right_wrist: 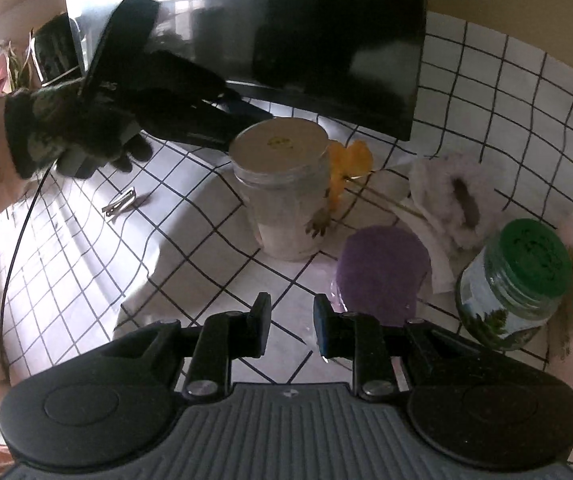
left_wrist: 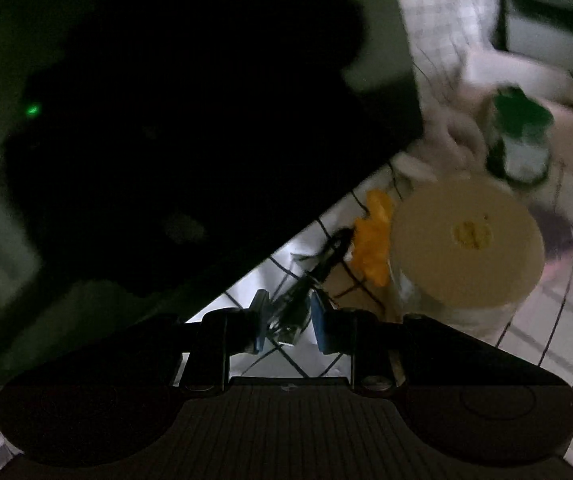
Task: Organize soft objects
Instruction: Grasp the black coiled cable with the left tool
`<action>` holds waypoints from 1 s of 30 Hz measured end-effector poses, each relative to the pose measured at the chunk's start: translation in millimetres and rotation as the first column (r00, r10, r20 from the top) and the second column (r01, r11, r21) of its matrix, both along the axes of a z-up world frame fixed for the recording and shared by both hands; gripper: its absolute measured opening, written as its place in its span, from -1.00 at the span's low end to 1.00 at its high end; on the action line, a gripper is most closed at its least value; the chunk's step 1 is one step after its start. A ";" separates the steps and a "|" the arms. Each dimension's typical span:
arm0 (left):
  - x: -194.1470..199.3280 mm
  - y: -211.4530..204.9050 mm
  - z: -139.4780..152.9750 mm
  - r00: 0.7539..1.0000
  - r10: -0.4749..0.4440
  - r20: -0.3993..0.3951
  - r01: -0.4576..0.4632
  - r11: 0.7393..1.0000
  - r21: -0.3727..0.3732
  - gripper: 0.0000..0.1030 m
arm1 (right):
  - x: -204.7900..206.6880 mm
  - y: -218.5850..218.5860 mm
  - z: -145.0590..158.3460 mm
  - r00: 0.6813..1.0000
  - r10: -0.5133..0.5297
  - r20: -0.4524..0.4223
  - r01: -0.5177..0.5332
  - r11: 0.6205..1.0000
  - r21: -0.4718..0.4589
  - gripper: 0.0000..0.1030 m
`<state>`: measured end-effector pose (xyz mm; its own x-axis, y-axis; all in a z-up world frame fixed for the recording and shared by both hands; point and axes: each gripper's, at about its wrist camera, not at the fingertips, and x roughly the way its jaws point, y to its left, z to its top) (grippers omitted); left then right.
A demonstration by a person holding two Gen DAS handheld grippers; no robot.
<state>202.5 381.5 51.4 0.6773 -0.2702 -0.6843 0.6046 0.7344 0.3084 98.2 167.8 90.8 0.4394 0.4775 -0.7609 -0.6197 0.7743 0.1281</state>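
Left gripper (left_wrist: 288, 322): clamped on a thin dark metallic item (left_wrist: 292, 312), blurry, maybe a clip w/ cable, can't ID; held up over the table (left_wrist: 542, 320) (white cloth, black grid). Same left gripper in right view (right_wrist: 230, 114), gloved hand (right_wrist: 74, 136) on it, up near the monitor (right_wrist: 310, 40) lower edge.

Right gripper (right_wrist: 289, 330): jaws apart, nothing between, low over the cloth.

Soft stuff on the table: purple fuzzy pad (right_wrist: 382, 276) just ahead-right of right gripper; white fluffy slipper-like item (right_wrist: 452, 196) behind it, touching or nearly so, can't tell. Orange flower-ish thing (right_wrist: 346, 168) against the back-right side of the tan-lid jar (right_wrist: 282, 188), mid-table. Green-lid glass jar (right_wrist: 514, 284) far right, near the pad, apart from it. Small metal clip (right_wrist: 120, 203) lying left of the tan-lid jar, well apart.

Left view dark/motion-blurred: tan-lid jar (left_wrist: 466, 256) and orange thing (left_wrist: 374, 240) right of the gripper, monitor (left_wrist: 186, 120) fills upper left.
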 end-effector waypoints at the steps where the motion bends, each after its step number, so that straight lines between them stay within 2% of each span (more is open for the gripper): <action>1: 2.4 -1.0 -1.2 1.000 -0.009 -0.010 0.009 1.000 0.010 -0.43 | 1.0 1.6 -1.0 1.000 0.005 -0.003 -0.005 1.000 -0.001 -0.56; 4: 12.2 -1.2 -6.2 0.999 -0.020 -0.026 0.020 1.000 0.016 -0.44 | 4.4 5.1 -4.6 1.000 0.017 -0.015 -0.017 1.000 -0.001 -0.56; 5: 14.3 -1.6 -8.3 0.999 -0.020 -0.026 0.020 1.000 0.015 -0.55 | 5.7 5.8 -6.0 1.000 0.018 -0.020 -0.018 1.000 -0.002 -0.56; 6: 15.9 -2.2 -10.0 0.999 -0.022 -0.027 0.023 1.000 0.010 -0.56 | 7.0 6.2 -7.2 1.000 0.018 -0.024 -0.018 1.000 -0.003 -0.56; 13: 7.8 -2.9 -19.9 0.998 -0.053 0.039 0.052 0.998 0.034 -0.57 | 12.4 7.8 -15.5 0.999 0.008 -0.048 -0.008 1.000 -0.012 -0.56; 16: 9.5 -1.9 -20.1 0.999 -0.022 0.025 0.021 1.000 0.016 -0.57 | 12.1 8.6 -16.6 0.998 0.016 -0.054 -0.016 1.000 -0.009 -0.55; 20: 19.6 3.2 -18.8 0.998 0.059 -0.036 -0.061 0.997 -0.050 -0.56 | 11.1 9.3 -17.6 0.998 0.018 -0.053 -0.018 1.000 -0.006 -0.54; 25: 23.5 6.5 -23.3 0.994 0.109 -0.028 -0.111 0.991 -0.071 -0.48 | 10.5 7.5 -18.5 0.998 0.018 -0.053 -0.019 1.000 -0.006 -0.54; 30: 31.1 7.4 -24.9 0.989 0.132 -0.060 -0.137 0.987 -0.084 -0.43 | 9.2 7.1 -18.5 0.998 0.030 -0.056 -0.031 1.000 -0.002 -0.53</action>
<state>233.6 388.8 26.5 0.6744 -0.2399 -0.6983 0.5127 0.8327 0.2091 107.5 174.9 72.3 0.3810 0.4875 -0.7856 -0.6348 0.7557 0.1611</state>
